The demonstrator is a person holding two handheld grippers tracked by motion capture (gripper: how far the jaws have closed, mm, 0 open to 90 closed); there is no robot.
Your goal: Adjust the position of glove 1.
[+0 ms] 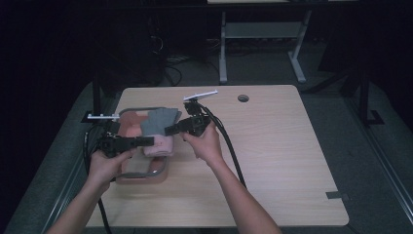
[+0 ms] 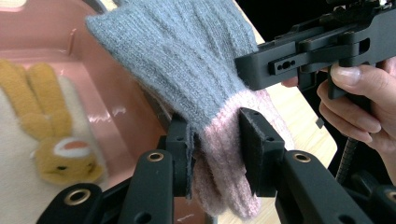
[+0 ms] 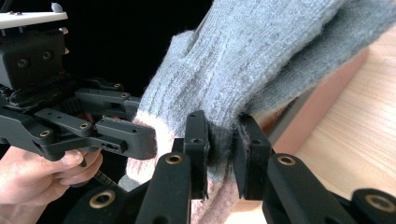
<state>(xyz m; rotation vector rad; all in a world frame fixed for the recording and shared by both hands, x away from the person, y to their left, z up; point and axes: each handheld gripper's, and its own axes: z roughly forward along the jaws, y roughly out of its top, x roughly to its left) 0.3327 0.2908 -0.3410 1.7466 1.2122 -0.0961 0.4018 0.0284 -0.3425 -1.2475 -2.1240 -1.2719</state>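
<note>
left hand-held gripper is clamped on the pink cuff end of the knit glove, jaws pinching the fabric from both sides. the glove hangs in the air over the near right edge of the pink tray, grey fingers pointing away from the person. right hand-held gripper is closed on the same glove just above the cuff, in the grey knit close to the pink band.

the two grips sit very near each other, so spread the pull slowly and keep it level. knit is stretchy and the pink cuff looks likely to slip out of the left jaws if yanked. best to lift it clear of the tray rim before moving sideways.

around: a cream cloth with a yellow rabbit lies in the tray under the left gripper, and the tray rim sits right below the cuff. that rim is the main snag risk. to the right the tabletop has room, with the right cable trailing across it, so watch the drag.
</note>
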